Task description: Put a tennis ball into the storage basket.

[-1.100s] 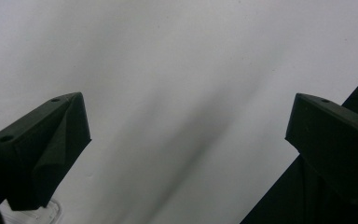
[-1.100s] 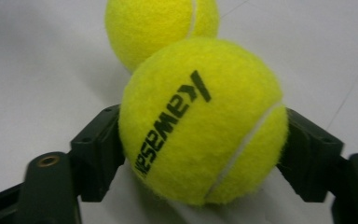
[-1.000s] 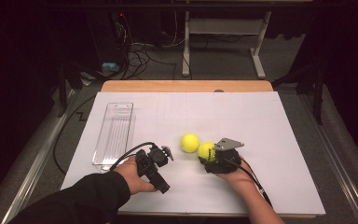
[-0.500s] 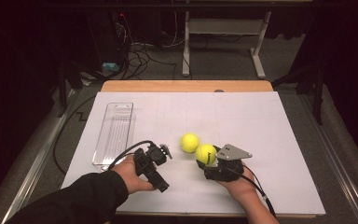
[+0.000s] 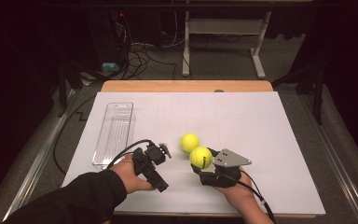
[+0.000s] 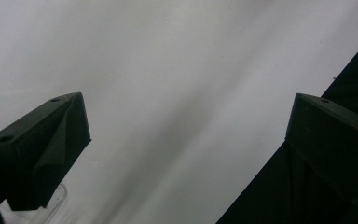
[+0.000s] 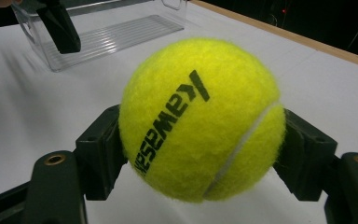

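Note:
My right gripper [image 5: 204, 164] is shut on a yellow tennis ball [image 5: 200, 157] near the front middle of the white table [image 5: 261, 130]. The right gripper view shows that ball [image 7: 200, 121] with black lettering, pinched between both black jaws. A second yellow tennis ball [image 5: 189, 142] rests on the table just beyond it, free. My left gripper [image 5: 159, 153] is to the left of the balls, held low over the table. Its jaws [image 6: 186, 121] stand wide apart, with nothing but white surface between them.
A clear plastic tray [image 5: 114, 133] lies lengthwise on the left side of the table; it is also in the right gripper view as the tray [image 7: 112, 37]. The wooden back edge [image 5: 186, 86] borders the white sheet. Cables and a desk frame stand on the floor beyond.
My right gripper has drawn back a little toward the near edge with the ball in it. The left gripper has barely moved.

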Tool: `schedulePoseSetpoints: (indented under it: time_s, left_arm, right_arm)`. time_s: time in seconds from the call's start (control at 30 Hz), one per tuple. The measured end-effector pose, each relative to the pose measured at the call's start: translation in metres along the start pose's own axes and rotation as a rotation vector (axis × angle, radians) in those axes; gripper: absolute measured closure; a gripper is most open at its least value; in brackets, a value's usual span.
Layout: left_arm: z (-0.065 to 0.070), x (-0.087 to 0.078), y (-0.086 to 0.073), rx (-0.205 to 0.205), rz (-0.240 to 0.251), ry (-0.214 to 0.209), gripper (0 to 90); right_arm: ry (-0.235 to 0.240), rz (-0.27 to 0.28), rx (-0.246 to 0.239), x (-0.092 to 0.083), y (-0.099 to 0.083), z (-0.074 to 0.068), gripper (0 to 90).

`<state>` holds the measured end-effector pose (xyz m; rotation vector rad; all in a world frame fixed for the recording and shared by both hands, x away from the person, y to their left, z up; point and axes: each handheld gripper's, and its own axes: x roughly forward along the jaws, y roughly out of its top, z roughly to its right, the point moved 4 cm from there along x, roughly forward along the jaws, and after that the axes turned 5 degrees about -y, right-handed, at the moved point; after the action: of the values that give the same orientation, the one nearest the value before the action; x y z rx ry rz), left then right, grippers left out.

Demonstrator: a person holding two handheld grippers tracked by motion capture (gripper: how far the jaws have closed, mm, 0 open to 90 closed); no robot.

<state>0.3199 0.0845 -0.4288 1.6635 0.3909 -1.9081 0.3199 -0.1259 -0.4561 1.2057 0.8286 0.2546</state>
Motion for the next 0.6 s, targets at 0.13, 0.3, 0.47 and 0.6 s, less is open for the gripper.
schedulePoseSetpoints:
  time_s: [0.13, 0.3, 0.47, 0.6]
  left_arm:
    - [-0.001, -0.003, 0.000, -0.001, 0.004, -0.002, 0.6]
    - [-0.001, -0.007, -0.001, -0.003, 0.013, -0.004, 0.6]
    - [-0.001, -0.015, -0.001, -0.009, 0.030, -0.007, 0.6]
    - [-0.002, -0.019, -0.001, -0.012, 0.034, -0.006, 0.6]
  right_arm:
    - [0.006, -0.002, -0.009, 0.004, 0.000, -0.006, 27.5]
    - [0.023, -0.006, -0.026, 0.009, 0.000, -0.013, 27.5]
    - [0.048, -0.017, -0.036, 0.019, -0.002, -0.026, 27.5]
    - [0.068, -0.019, -0.043, 0.025, -0.003, -0.034, 27.5]
